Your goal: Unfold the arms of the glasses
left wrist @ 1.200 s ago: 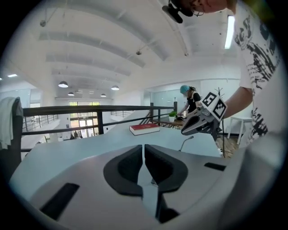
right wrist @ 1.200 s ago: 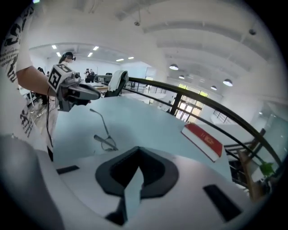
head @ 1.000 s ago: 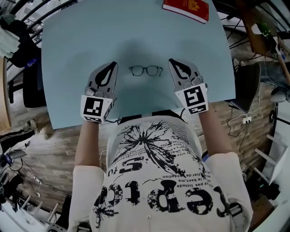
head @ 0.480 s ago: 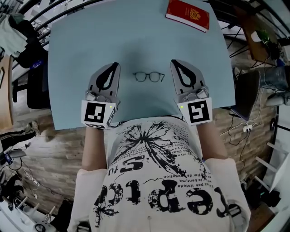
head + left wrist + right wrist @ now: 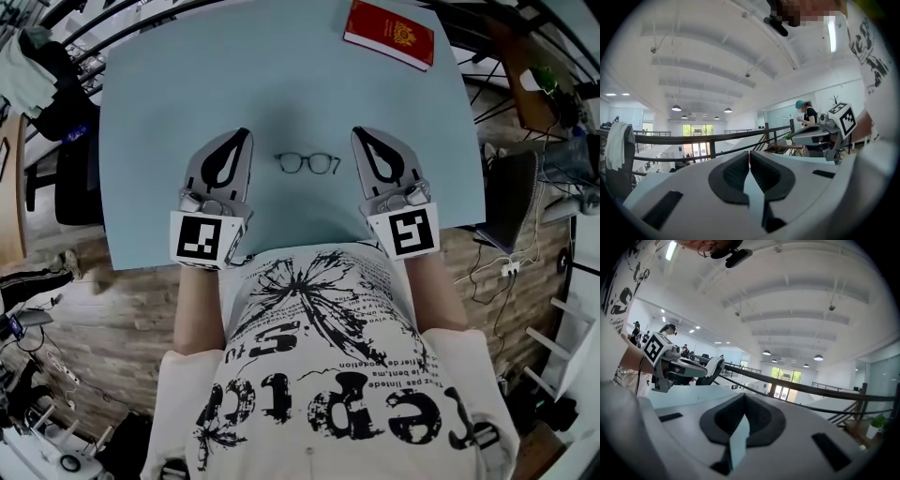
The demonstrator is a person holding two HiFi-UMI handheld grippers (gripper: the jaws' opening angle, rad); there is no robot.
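A pair of dark-framed glasses lies on the pale blue table, lenses side by side, arms not discernible from the head view. My left gripper hovers just left of them, shut with nothing in it. My right gripper hovers just right of them, also shut and empty. Both point away from me, held level above the table. In the left gripper view the jaws meet at the tips and the right gripper shows beside them. In the right gripper view the jaws are closed and the left gripper shows at left.
A red booklet lies at the table's far right corner. A dark chair stands left of the table, another seat at its right. Cables lie on the wooden floor to the right. A railing and an open hall stretch beyond the table.
Both grippers have risen off the table and levelled out, staying on either side of the glasses. The glasses have not moved.
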